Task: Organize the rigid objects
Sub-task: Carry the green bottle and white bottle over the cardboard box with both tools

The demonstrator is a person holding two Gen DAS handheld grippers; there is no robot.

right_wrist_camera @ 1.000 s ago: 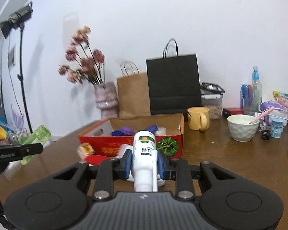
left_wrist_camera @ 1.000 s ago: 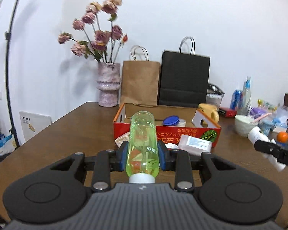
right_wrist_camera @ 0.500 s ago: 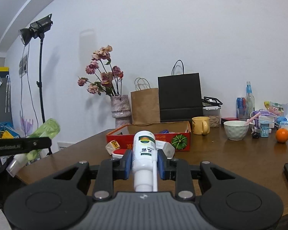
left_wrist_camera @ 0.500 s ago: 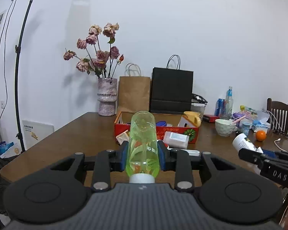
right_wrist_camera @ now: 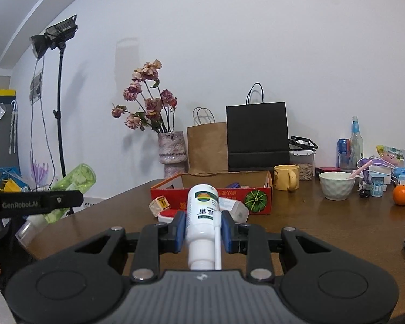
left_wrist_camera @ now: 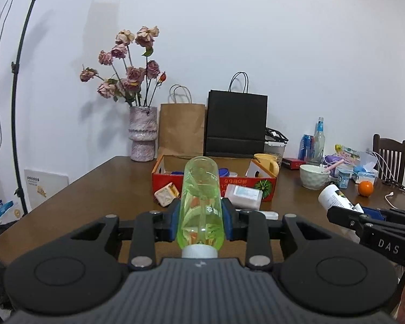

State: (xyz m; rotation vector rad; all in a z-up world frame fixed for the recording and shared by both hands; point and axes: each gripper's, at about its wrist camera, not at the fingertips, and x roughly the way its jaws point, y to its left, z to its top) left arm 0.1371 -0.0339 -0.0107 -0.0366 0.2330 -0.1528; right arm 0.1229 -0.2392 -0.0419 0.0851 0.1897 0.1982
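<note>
In the left wrist view, the left gripper (left_wrist_camera: 201, 217) clamps a clear green bottle (left_wrist_camera: 200, 205) with a white cap nearest the camera, above the near table (left_wrist_camera: 94, 189) edge; its inner contents are hard to make out. In the right wrist view, the right gripper (right_wrist_camera: 203, 230) pinches a white spray bottle (right_wrist_camera: 203, 221), label upside down, its nozzle end cut off by the gripper body, with the red box (right_wrist_camera: 256, 198) farther off.

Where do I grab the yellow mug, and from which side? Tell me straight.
Probably the mug's handle. The mug stands upright, and in the right wrist view the loop sticks out to the right, clear of the box close on its left. Come in level from that right side and close the tongs across the loop.
</note>
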